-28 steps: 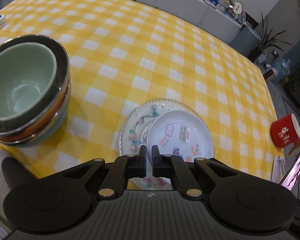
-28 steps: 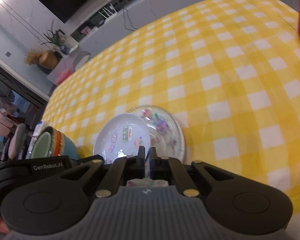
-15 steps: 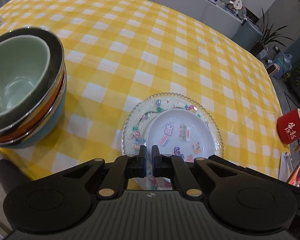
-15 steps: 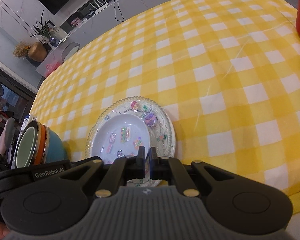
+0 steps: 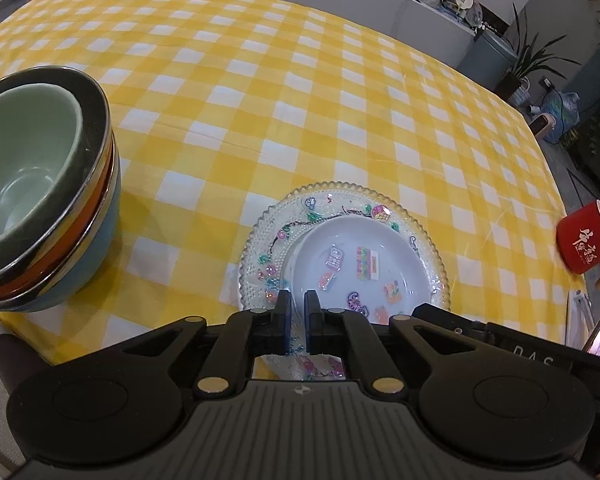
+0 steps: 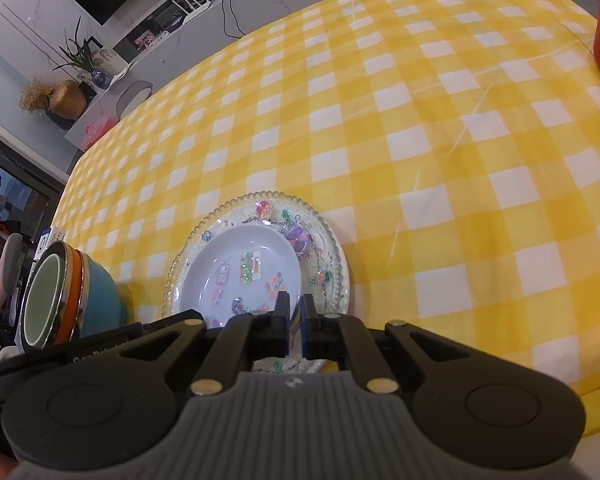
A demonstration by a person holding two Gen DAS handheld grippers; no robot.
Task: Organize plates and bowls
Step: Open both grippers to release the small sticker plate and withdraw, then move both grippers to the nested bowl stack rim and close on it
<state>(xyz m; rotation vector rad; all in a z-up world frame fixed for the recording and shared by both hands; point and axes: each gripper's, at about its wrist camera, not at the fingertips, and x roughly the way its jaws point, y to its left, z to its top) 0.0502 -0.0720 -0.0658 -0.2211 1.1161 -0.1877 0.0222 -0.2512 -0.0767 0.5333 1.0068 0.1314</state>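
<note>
Clear beaded plate (image 5: pixel 342 200) flat on yellow-checked table (image 5: pixel 260 92), white plate (image 5: pixel 360 264) on top. Left tongs (image 5: pixel 295 304) and right tongs (image 6: pixel 294 306) clamped on near rim. Stacked bowls (image 5: pixel 40 188) just left.

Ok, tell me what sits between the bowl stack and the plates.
Only bare checked tablecloth between the bowl stack and the plates; the left wrist view shows it.

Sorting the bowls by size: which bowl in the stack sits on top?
The pale green bowl, the smallest, nested inside the dark bowl; orange and blue bowls lie underneath.
</note>
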